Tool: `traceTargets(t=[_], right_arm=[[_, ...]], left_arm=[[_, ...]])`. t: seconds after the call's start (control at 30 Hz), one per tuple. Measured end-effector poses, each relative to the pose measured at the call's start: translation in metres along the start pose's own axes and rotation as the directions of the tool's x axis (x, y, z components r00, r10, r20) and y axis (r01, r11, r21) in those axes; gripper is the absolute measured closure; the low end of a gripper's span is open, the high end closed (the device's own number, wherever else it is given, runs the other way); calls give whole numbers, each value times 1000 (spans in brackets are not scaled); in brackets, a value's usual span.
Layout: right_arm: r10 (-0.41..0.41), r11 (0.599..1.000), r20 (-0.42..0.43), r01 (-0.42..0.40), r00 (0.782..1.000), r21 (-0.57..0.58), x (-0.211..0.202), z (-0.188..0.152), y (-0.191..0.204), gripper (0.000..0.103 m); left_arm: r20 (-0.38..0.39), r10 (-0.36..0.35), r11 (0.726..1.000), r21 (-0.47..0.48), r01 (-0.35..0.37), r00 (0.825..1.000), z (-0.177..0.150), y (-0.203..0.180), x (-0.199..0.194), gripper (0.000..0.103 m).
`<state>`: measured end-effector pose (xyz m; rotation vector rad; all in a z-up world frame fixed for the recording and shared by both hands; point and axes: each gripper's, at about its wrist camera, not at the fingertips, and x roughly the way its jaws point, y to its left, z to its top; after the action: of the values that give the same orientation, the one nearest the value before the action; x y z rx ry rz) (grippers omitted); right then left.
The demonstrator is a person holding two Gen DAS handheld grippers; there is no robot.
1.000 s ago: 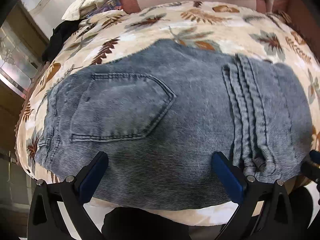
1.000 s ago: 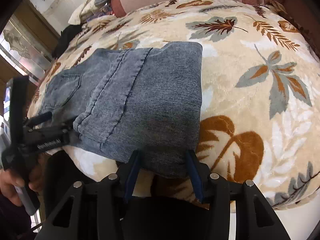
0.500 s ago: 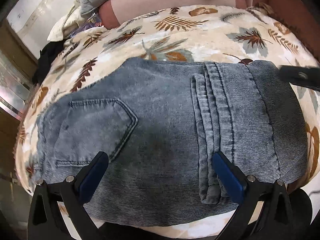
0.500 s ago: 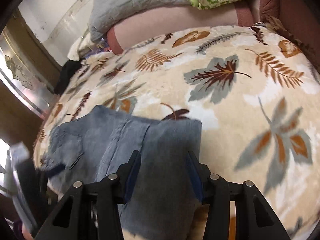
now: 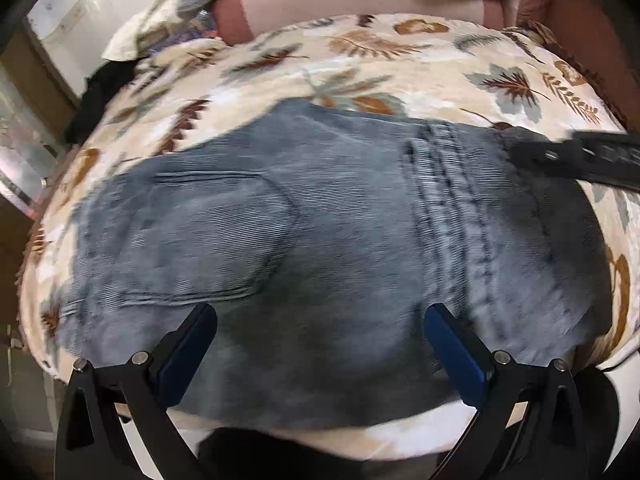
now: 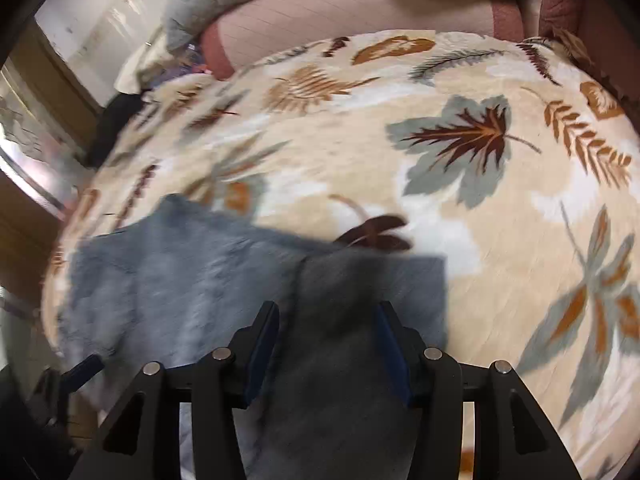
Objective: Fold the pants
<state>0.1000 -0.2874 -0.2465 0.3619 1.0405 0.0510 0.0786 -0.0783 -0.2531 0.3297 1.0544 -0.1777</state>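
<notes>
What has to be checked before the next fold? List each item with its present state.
1. Jeans lie folded on the blanket, back pocket up: ok.
2. Left gripper free: ok, jaws wide apart over the denim, nothing pinched.
3. Right gripper clear of the cloth: cannot tell; its jaws are opening with denim between them, and blur hides whether the pads press on it.
4. Grippers apart from each other: ok, the right one is at the jeans' far right edge.
5. Bare blanket beyond the jeans: ok.
6. Layers lined up at the edges: cannot tell, too blurred.
</notes>
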Motion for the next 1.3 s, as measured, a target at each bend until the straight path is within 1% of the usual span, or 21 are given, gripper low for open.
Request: traceTargets(t=[0.1,0.17,0.2,0.27,0.33,0.37,0.4,0.47,0.57,0.6,0.63,0.7,0.73,0.8,0.9,0.97,1.07,1.1,1.17,1.23,1.3], right_arm=[[28,999,8,-27,1000,-46,-13,-21,22,49],[30,997,13,-29,999,-76,-19,-34,35,49],[31,996,12,-30,999,-84,-19,-41,41,48],[39,995,-23,-41,999,-92,-14,-53,50,42],[14,993,-86,-24,996,-114,4,-63,59,41],[-14,992,-84,3,996,-128,8,-66,61,41],[-39,990,-59,30,998,-141,7,-68,66,41],[-46,990,-61,37,997,-134,4,-67,70,41],[60,992,-31,-63,998,-113,-9,-72,74,41],[62,991,-10,-63,998,-116,-13,-75,75,41],[55,991,14,-53,998,-120,-17,-77,76,41],[68,991,36,-63,997,-120,-18,-83,75,41],[73,991,48,-67,996,-117,-19,-86,75,41],[69,991,80,-59,994,-117,-22,-91,74,41],[89,988,125,-72,988,-137,-21,-99,72,41],[86,985,162,-59,983,-165,-20,-107,70,41],[97,979,193,-59,976,-193,-22,-111,72,41],[110,977,201,-69,973,-201,-24,-112,73,37],[113,978,209,-71,971,-197,-24,-112,72,35],[130,978,201,-93,971,-185,-23,-110,70,35],[145,980,210,-111,967,-165,-24,-110,65,35]], left_arm=[[32,33,998,-52,-31,999,-9,34,-13,0],[43,58,992,-111,-53,997,-16,63,-22,0],[46,81,986,-149,-73,996,-22,83,-27,0],[46,125,971,-211,-113,991,-31,115,-33,0],[37,171,947,-282,-154,984,-42,150,-37,0],[28,188,934,-315,-170,982,-48,166,-37,0],[6,204,916,-354,-188,979,-56,187,-37,0],[-30,214,883,-422,-207,976,-72,219,-36,0],[-59,213,843,-494,-213,975,-94,248,-37,0],[-68,211,830,-514,-215,975,-102,257,-37,0],[-76,209,823,-526,-217,975,-107,263,-37,0],[-79,204,812,-542,-214,976,-114,270,-37,0],[-77,199,812,-545,-208,977,-116,271,-37,0],[-67,173,818,-547,-181,983,-117,271,-37,0],[-53,130,827,-545,-138,990,-114,266,-34,0],[-50,93,827,-553,-105,994,-111,261,-30,0],[-45,53,819,-570,-69,998,-106,257,-21,0],[-43,30,813,-580,-49,999,-104,256,-17,0],[-29,-12,800,-600,-8,999,-100,254,-10,0],[-25,-19,792,-610,0,1000,-95,253,-4,0],[-24,-40,777,-629,16,999,-90,255,6,0]])
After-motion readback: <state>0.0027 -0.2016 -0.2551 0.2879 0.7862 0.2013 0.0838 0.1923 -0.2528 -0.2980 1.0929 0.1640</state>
